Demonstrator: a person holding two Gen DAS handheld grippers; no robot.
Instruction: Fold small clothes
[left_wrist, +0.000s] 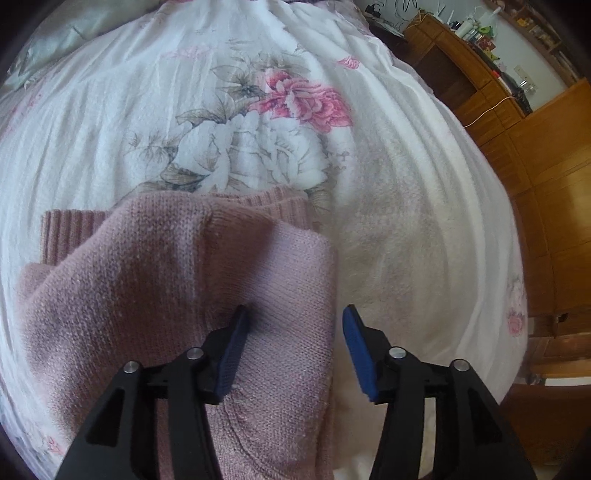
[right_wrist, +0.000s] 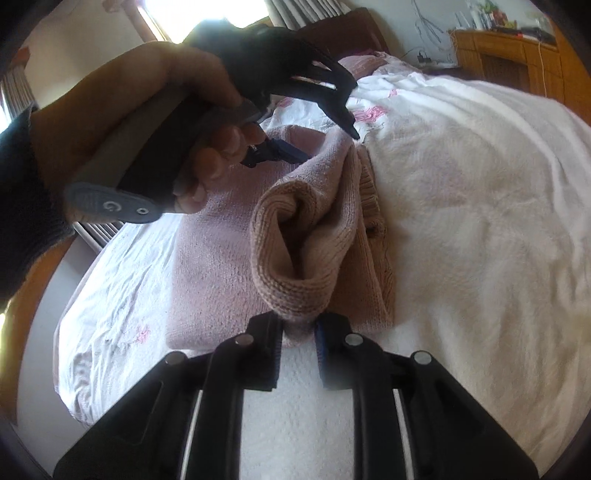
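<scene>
Pink sweater (right_wrist: 221, 236): your right gripper (right_wrist: 298, 332) is pinching its cuff; left gripper (left_wrist: 295, 321) is hovering wide. Keep tension.

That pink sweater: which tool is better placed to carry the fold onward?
Probably the right tool: it already pinches the pink sweater at its ribbed edge. The left tool hangs open, gripping nothing.

My left gripper (left_wrist: 295, 317) points toward twelve o'clock with its two blue-padded fingers (left_wrist: 232, 354) spread wide apart and nothing between them. My right gripper (right_wrist: 299, 328) also points toward twelve o'clock, its fingers drawn close and pinching knitted fabric. In the right wrist view, at ten o'clock, my left hand (right_wrist: 177, 122) wraps around the left gripper's handle, a dark sleeve at the wrist.
</scene>
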